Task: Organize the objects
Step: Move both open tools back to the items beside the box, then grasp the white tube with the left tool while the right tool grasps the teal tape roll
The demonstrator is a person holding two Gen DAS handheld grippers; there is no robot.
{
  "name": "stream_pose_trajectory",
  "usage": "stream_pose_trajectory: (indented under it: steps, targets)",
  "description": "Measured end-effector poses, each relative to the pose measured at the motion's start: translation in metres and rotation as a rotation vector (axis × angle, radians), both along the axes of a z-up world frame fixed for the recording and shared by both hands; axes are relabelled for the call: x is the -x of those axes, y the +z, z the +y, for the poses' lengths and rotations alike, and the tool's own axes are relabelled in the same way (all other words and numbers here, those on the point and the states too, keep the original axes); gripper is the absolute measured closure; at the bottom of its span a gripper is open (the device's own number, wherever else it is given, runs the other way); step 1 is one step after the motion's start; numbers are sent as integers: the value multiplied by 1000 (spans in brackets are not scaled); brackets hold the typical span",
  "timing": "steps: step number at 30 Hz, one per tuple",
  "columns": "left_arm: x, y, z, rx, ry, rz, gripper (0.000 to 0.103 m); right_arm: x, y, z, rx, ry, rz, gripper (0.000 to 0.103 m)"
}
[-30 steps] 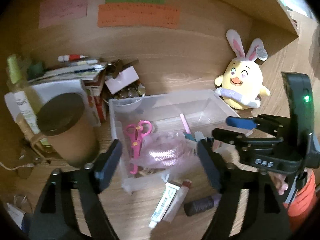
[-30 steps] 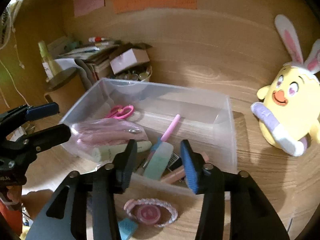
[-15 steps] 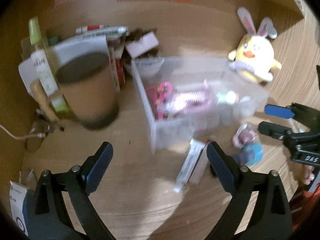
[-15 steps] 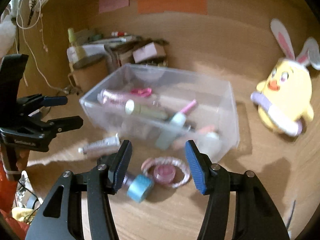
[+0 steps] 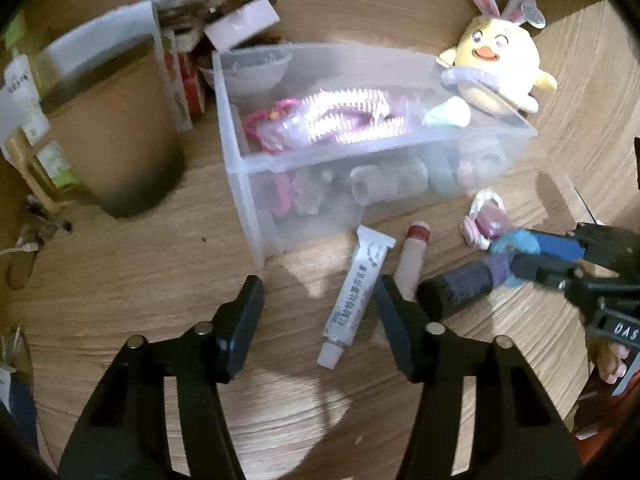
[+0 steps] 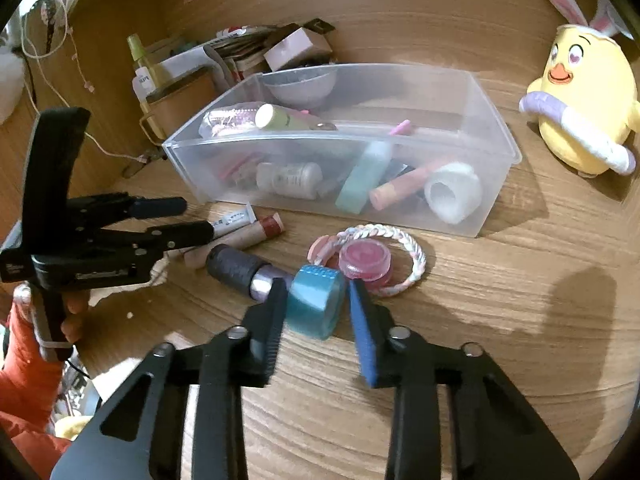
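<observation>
A clear plastic bin point(image 6: 492, 120) point(image 5: 240, 184) holds scissors, a comb, tubes and bottles. In front of it lie a white tube point(image 5: 358, 292) point(image 6: 236, 218), a pinkish stick with a red cap point(image 5: 414, 256) point(image 6: 256, 234), a dark purple cylinder point(image 5: 460, 284) point(image 6: 236, 268), a blue tape roll point(image 6: 316, 304) point(image 5: 520, 240), a pink jar point(image 6: 366, 264) and a braided ring point(image 6: 412, 248). My right gripper point(image 6: 318, 312) point(image 5: 532, 256) is open with its jaws around the tape roll. My left gripper point(image 5: 318, 320) point(image 6: 192, 216) is open and empty over the white tube.
A yellow bunny plush point(image 5: 496, 68) point(image 6: 584, 100) stands right of the bin. A brown cup point(image 5: 116, 140), books, a box and bottles crowd the back left corner. A cable point(image 6: 60, 92) hangs at the left wall.
Both grippers pulled back from the bin and dropped toward the loose items on the desk. The right gripper has come around the blue tape roll.
</observation>
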State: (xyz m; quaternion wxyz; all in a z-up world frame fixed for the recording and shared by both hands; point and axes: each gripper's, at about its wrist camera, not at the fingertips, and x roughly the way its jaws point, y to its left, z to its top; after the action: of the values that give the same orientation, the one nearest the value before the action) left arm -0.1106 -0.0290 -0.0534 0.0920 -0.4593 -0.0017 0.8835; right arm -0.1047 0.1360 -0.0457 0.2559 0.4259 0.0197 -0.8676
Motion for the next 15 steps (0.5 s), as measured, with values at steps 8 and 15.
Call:
stream_pose_trajectory:
  steps: [8,15]
  targets:
    - [-14,0,-4,15,2,9,75,-5,2,21,11,-59,-3,86]
    - [-29,4,-8,22,26,41,83,-7,7,43,32,-115,0,86]
